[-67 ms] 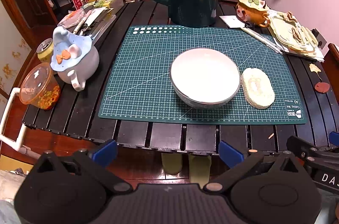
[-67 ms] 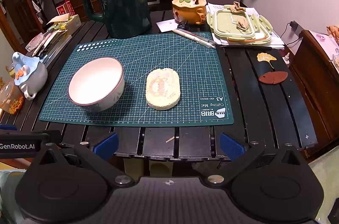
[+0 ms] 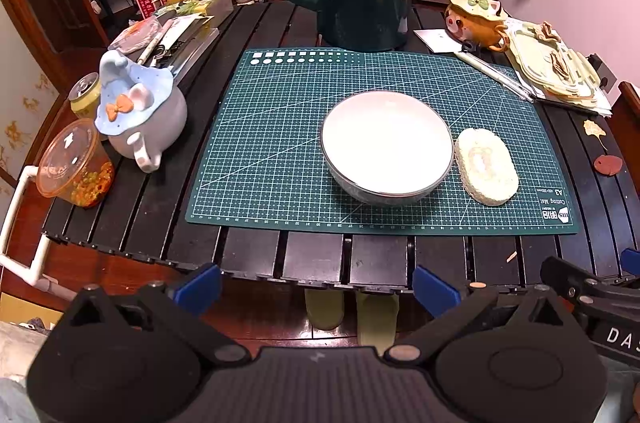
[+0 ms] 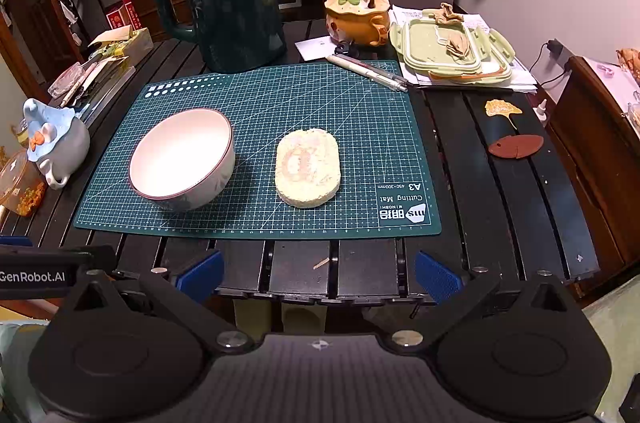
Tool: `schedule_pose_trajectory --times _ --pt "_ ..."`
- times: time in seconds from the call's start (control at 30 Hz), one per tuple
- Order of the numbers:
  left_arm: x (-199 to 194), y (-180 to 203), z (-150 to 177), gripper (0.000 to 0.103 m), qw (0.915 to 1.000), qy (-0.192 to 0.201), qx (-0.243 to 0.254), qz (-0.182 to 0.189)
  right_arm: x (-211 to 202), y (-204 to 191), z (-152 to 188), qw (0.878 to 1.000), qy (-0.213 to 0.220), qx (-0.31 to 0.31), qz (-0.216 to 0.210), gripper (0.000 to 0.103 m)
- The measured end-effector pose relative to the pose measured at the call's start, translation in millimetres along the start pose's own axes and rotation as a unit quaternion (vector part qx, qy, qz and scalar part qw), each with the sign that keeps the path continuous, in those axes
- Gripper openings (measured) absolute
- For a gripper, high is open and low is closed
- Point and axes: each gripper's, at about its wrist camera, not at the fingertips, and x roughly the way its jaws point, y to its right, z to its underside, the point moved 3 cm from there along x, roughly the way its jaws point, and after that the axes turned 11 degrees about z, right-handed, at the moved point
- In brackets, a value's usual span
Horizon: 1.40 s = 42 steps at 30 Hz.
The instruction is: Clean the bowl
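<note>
jaws of left gripper (image 3: 316, 287) and right gripper (image 4: 320, 273) spread wide, empty, short of desk edge. bowl (image 3: 386, 147) on cutting mat (image 3: 280, 143), sponge (image 4: 307, 173) just beside. risk: light bowl skids if unbraced during scrubbing.

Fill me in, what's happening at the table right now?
Nothing is being handled yet. The left gripper and right gripper both hang open at the near edge of the table, holding nothing. The bowl sits upright on the cutting mat and looks empty, with the sponge lying beside it, apart from it. Cleaning has not begun.
</note>
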Motion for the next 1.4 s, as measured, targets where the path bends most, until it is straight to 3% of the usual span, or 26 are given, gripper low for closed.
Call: schedule_pose_trajectory --times 1.4 --pt "1.7 -0.6 0.5 0.103 1.0000 -0.006 -0.004 0.000 -0.9 -0.8 0.1 1.000 0.000 -0.003 0.001 0.102"
